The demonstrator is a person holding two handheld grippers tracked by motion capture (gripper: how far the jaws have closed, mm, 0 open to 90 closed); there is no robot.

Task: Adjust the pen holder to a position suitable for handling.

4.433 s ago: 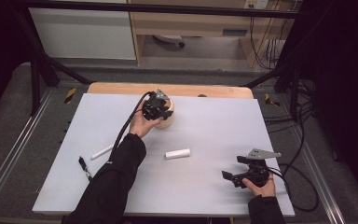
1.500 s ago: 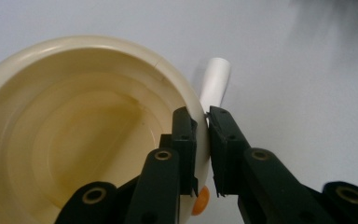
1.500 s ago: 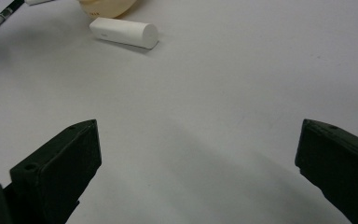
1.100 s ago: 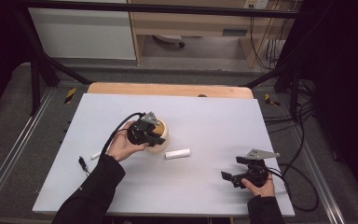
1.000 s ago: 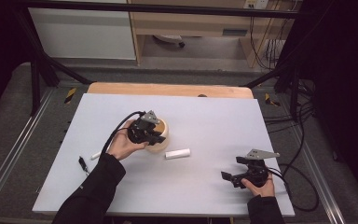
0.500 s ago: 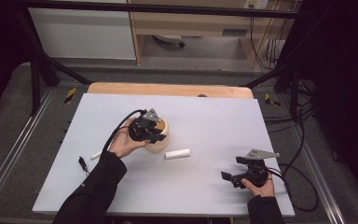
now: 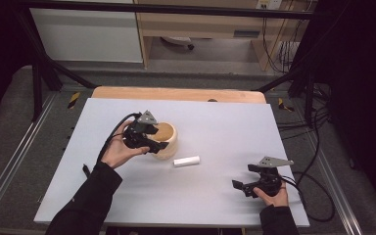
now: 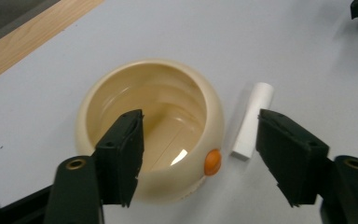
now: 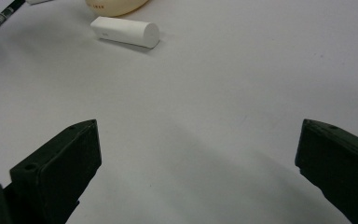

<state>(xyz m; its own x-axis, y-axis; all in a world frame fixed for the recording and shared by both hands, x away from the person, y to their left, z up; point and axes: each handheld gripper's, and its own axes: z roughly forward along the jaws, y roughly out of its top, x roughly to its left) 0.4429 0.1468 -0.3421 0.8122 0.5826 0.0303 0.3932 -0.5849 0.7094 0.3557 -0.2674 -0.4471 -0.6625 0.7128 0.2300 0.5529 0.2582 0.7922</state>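
Observation:
A cream bowl with an orange dot stands upright on the white table top. Just to its right lies a white cylinder, also in the left gripper view and the right gripper view. My left gripper hovers over the bowl. Its jaws have just been opening: one stands above the bowl's hollow and the other outside near the cylinder, with the rim between them untouched. My right gripper rests open at the front right, with nothing between its jaws.
A black pen lies left of my left forearm, and its end shows in the right gripper view. A wooden strip runs along the table's far edge. Cables hang off the right side.
The left gripper brought the bowl from the far part of the table to beside the cylinder. Its jaws then spread apart off the rim, and the hand rose slightly. The right gripper kept still.

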